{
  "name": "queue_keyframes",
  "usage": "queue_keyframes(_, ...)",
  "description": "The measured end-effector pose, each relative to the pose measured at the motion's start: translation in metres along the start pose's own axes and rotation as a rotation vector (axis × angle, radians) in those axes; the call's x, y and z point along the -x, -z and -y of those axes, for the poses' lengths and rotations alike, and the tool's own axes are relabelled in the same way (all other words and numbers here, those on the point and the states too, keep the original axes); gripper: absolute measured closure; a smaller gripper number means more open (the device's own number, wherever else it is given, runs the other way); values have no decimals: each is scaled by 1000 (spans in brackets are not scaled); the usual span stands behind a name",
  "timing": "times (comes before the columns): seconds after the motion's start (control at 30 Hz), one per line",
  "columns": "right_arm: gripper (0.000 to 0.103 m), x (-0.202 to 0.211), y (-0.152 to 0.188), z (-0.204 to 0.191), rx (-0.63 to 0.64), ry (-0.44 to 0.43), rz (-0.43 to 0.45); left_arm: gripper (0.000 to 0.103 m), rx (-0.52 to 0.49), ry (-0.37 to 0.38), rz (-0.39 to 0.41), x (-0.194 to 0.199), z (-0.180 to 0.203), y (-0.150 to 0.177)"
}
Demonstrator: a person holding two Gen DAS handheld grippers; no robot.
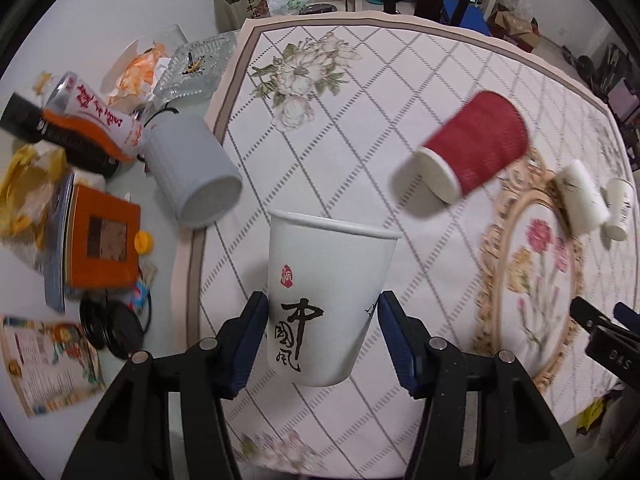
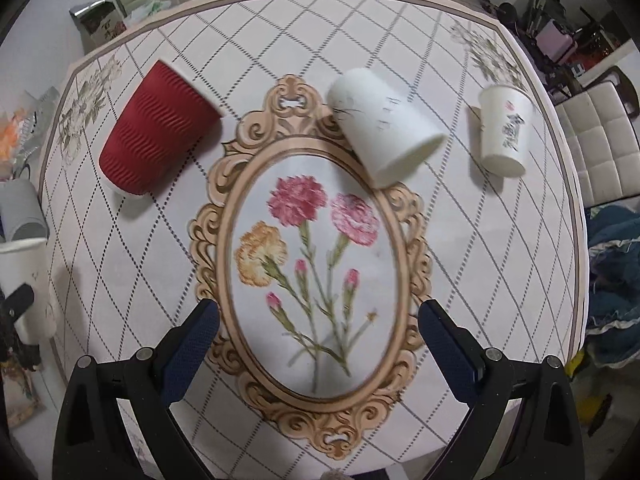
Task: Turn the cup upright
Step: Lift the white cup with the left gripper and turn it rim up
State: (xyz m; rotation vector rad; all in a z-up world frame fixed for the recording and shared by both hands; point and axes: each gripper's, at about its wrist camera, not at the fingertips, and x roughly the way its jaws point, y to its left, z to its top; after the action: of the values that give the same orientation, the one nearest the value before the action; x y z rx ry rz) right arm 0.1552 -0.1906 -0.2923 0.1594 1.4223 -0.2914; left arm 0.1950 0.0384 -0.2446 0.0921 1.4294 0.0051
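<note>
A white paper cup with black calligraphy [image 1: 326, 300] stands mouth up between the blue pads of my left gripper [image 1: 322, 336], which is shut on its lower half. It also shows at the left edge of the right wrist view [image 2: 24, 280]. A red ribbed cup [image 1: 476, 146] [image 2: 156, 132] lies on its side on the mat. A plain white cup [image 2: 384, 128] [image 1: 580, 196] lies on its side past the flower oval. A third white cup with writing [image 2: 504, 128] [image 1: 618, 208] stands at the far right. My right gripper [image 2: 318, 340] is open and empty above the flower print.
A grey cup [image 1: 192, 168] lies on its side at the mat's left edge. Clutter fills the table's left side: an orange box [image 1: 102, 236], a glass ashtray [image 1: 196, 66], a bottle, leaflets, cables. Chairs [image 2: 596, 140] stand to the right of the round table.
</note>
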Motion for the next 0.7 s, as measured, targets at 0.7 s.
queue_keyframes(0.7,3,-65,34,124,-5,-19,-96,49,252,264,-244,-52,137,74)
